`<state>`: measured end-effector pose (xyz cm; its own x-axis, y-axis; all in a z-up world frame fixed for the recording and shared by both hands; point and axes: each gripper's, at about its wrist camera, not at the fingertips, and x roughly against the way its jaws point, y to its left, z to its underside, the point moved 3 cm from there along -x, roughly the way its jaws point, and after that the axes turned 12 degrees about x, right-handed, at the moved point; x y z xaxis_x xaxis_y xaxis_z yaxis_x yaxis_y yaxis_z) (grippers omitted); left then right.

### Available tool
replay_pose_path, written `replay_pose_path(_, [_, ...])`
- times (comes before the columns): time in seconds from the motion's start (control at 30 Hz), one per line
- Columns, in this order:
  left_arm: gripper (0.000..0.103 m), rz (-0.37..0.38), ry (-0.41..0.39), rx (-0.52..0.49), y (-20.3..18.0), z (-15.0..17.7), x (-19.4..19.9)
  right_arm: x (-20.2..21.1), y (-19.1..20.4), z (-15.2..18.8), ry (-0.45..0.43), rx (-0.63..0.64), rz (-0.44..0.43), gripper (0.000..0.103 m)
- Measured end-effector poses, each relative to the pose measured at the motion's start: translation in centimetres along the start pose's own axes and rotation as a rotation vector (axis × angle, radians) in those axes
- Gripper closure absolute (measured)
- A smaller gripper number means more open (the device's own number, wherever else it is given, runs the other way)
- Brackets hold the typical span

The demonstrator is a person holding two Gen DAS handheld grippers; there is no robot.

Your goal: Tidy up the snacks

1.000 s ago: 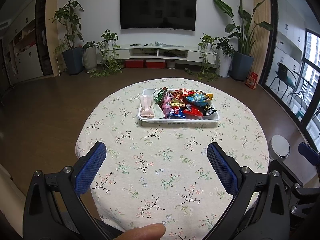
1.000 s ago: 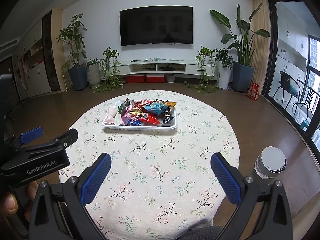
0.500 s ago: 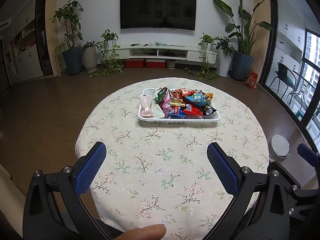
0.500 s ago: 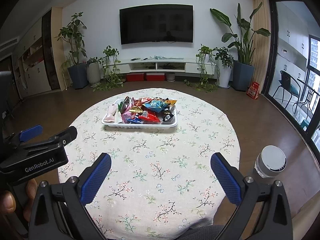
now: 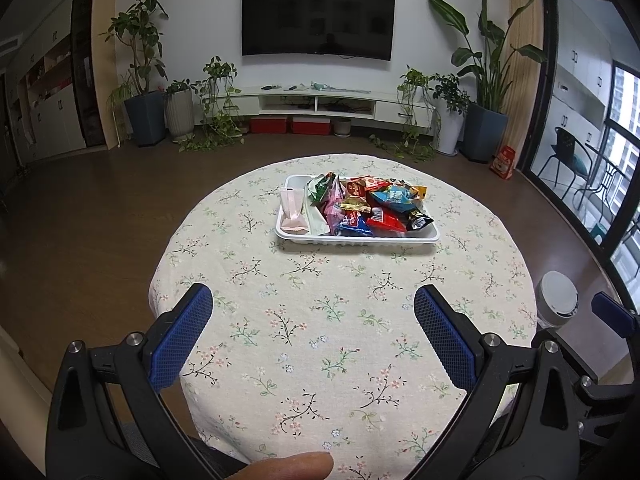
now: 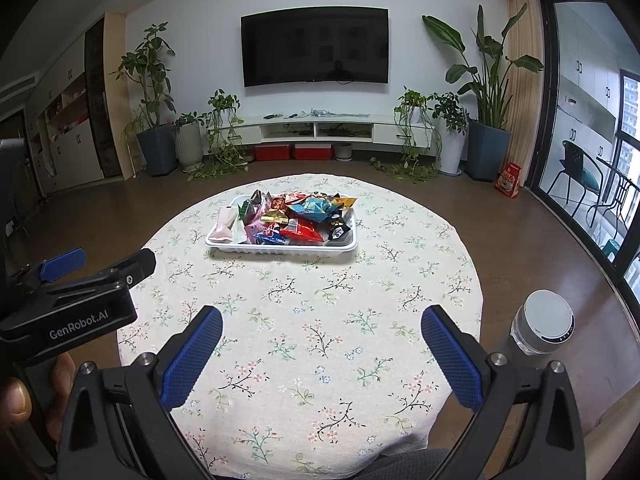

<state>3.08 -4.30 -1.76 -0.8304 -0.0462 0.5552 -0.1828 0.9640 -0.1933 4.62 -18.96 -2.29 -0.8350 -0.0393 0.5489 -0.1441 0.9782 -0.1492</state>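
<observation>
Hovering spread-apart, empty: left gripper (image 5: 313,304), right gripper (image 6: 321,326); snack tray (image 5: 356,237) well ahead.

white tray (image 5: 356,238), floral cream tablecloth (image 5: 320,320), blue gripper pads (image 5: 180,340).

A dark television (image 5: 318,18) hangs above potted plants (image 5: 486,80) and a white canister (image 6: 544,322).

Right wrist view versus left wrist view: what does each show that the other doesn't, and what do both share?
Only the right wrist view shows the left tool from the side, its body marked GenRobot.AI, with the fingers of the hand holding it.

Only the left wrist view shows a fingertip at its bottom edge and the right tool at its right edge.

Both show the white tray heaped with snack packets, the round floral tablecloth, the wall television and an open tool in front.
</observation>
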Motion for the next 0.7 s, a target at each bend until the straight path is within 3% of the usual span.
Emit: replay_pose_path(0.7, [0.001, 0.023, 0.0, 0.001, -0.33, 0.11, 0.06, 0.09, -0.04, -0.06, 0.003, 0.001, 0.0, 0.001])
